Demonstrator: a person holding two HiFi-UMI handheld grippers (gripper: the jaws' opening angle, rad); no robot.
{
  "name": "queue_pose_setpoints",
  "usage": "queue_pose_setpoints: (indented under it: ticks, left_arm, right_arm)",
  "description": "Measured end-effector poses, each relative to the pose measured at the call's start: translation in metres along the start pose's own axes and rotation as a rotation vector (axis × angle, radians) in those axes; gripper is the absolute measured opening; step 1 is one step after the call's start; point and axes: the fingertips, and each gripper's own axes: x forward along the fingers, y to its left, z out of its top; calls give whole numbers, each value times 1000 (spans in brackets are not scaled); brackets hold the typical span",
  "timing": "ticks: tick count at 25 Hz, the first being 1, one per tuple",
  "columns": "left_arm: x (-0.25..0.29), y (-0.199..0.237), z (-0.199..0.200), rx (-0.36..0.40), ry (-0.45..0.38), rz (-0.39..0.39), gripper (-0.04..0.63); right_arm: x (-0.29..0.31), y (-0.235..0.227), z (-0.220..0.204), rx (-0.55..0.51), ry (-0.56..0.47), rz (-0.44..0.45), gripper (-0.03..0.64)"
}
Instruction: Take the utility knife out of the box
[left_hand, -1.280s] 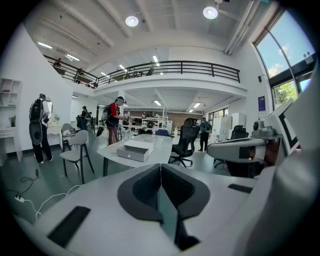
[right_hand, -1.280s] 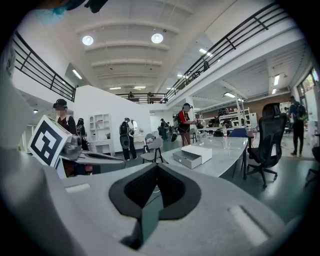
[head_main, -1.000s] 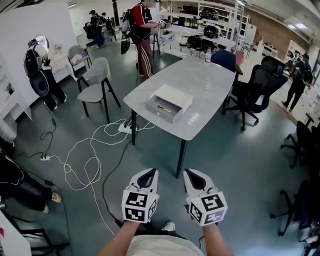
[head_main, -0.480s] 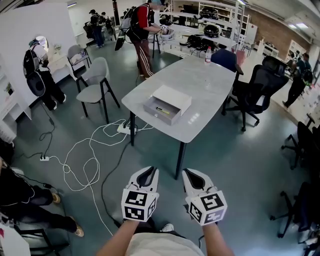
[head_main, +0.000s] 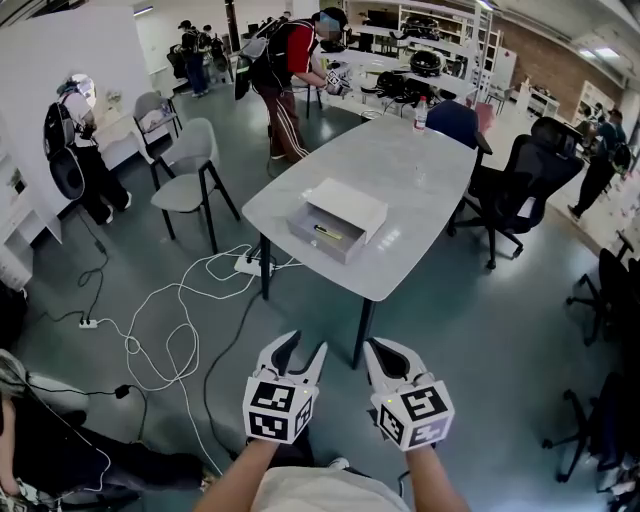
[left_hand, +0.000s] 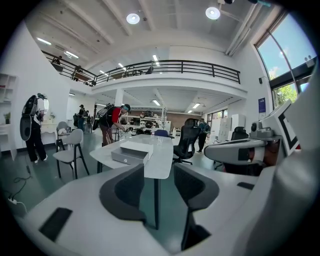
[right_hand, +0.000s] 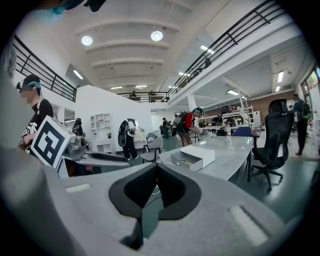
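Left gripper (head_main: 302, 346): jaws were opening, where a second before they were pressed together. Nothing stood between the pads, only floor and a table leg beyond.

Right gripper (head_main: 384, 346): clenched, pads meeting, nothing pinched.

Both were held low in front of me, side by side, over bare floor.

I took the change as readying the left tool for a grasp. It was early for that, since no reach had begun.

Table (head_main: 400, 165) sat a little nearer in the head view than it did a second before, but well ahead of both grippers. The white box (head_main: 345, 205) lay near its front edge with its grey drawer slid out towards me.

A thin yellow-and-dark streak in the drawer was probably the utility knife (head_main: 327, 232); it was too small for me to be certain. It lay inside the box, untouched, well apart from either gripper and roughly straight ahead between them.

Loose white cables (head_main: 165, 330) sprawled on the floor to the left of my path. I noted them as a trip risk.
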Motion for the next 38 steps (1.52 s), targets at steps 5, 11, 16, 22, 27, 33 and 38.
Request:
queue_pose_setpoints:
  ticks: [5, 11, 16, 22, 27, 33, 38]
  left_arm:
    - [30, 28, 8, -4, 5, -15, 181]
    - [74, 59, 24, -9, 18, -56, 207]
    - [111, 85, 37, -10, 40, -108, 227]
    - [150, 122, 51, -1, 61, -162, 242]
    - [182, 153, 61, 3, 68, -206, 246]
    - [215, 182, 72, 43, 77, -264, 246]
    - [247, 190, 73, 162, 134, -344, 247]
  right_arm:
    - [37, -13, 5, 8, 9, -12, 5]
    - [82, -33, 16, 17, 22, -45, 5]
    - [123, -51, 28, 33, 32, -85, 5]
    - [172, -66, 44, 46, 41, -139, 5]
    - [213, -78, 54, 49, 48, -177, 5]
    - [251, -87, 63, 54, 49, -218, 5]
    - [268, -101, 66, 71, 52, -247, 5]
